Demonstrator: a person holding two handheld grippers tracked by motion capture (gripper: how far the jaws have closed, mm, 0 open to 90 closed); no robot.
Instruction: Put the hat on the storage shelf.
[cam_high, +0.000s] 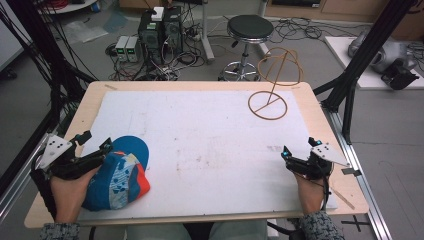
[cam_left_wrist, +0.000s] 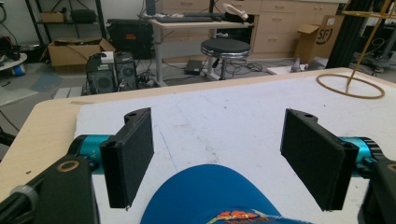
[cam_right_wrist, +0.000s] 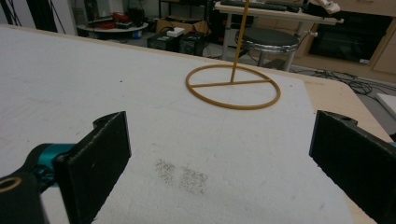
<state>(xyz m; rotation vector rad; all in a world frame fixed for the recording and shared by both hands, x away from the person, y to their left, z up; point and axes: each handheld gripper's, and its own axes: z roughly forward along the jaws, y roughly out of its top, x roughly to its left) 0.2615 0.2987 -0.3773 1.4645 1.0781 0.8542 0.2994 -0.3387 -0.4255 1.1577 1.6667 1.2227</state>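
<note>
From the high view I find the blue cap (cam_high: 120, 175) lying on the white mat (cam_high: 200, 145) at the desk's (cam_high: 320, 115) eight o'clock corner, brim pointing toward twelve o'clock, crown toward me with orange and patterned panels. No bin, box or tray stands on the desk; the one holder present is the yellow wire stand (cam_high: 274, 82) at one o'clock, and nothing hangs on it.

My left gripper (cam_high: 92, 145) sits just beside the cap at its nine o'clock edge. Its fingers (cam_left_wrist: 133, 154) are spread wide, with the cap's brim lying between and below them, clear of both pads. My right gripper (cam_high: 300, 152) rests at the desk's four o'clock side, well apart from the cap, fingers (cam_right_wrist: 95, 163) likewise spread, with bare mat between them.

The high view gives the cap's full outline and both hands. The left gripper view adds the gap on each side of the brim and an orange print on the crown. The right gripper view adds the stand's ring base with its crossbar and a grey smudge (cam_right_wrist: 182, 175) on the mat just ahead of the fingers
</note>
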